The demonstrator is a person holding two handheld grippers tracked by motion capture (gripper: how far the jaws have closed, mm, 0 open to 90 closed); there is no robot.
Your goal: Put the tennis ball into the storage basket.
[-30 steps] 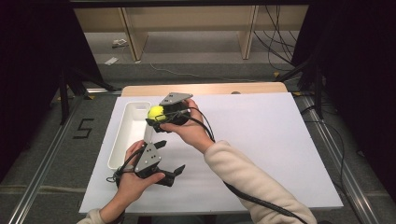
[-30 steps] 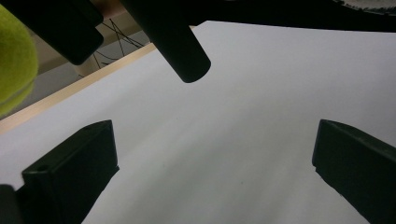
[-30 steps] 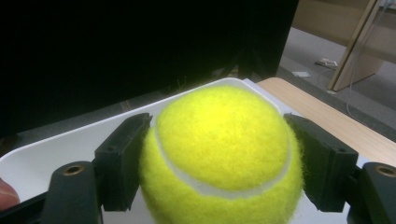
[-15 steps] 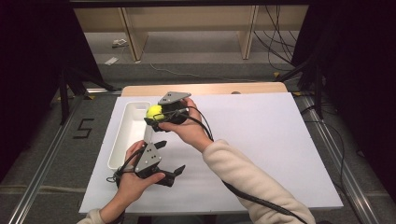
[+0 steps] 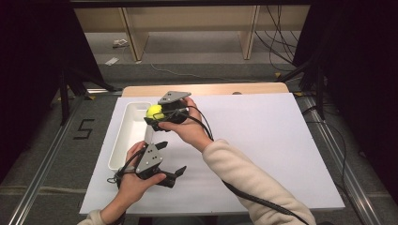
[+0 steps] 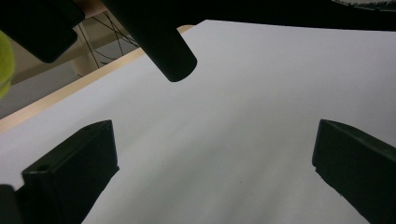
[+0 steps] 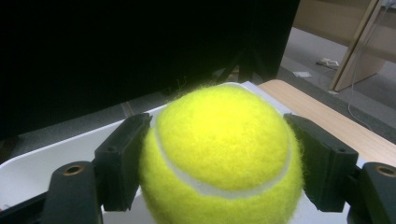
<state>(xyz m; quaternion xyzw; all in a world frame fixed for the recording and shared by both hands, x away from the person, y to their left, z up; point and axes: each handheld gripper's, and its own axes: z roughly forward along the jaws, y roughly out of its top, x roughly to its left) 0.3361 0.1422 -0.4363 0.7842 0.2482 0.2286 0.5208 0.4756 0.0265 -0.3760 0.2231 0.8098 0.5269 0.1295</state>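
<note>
Fuzzy yellow tennis ball (image 7: 219, 154) with a curved white seam.

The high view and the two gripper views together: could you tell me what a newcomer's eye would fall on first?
First, the bright yellow felt tennis ball, clamped between the black tongs of the right gripper and held over the far end of the long white plastic tray at the left of the white table sheet. Next, the left gripper, nearer the person, tongs wide apart over bare sheet.
</note>
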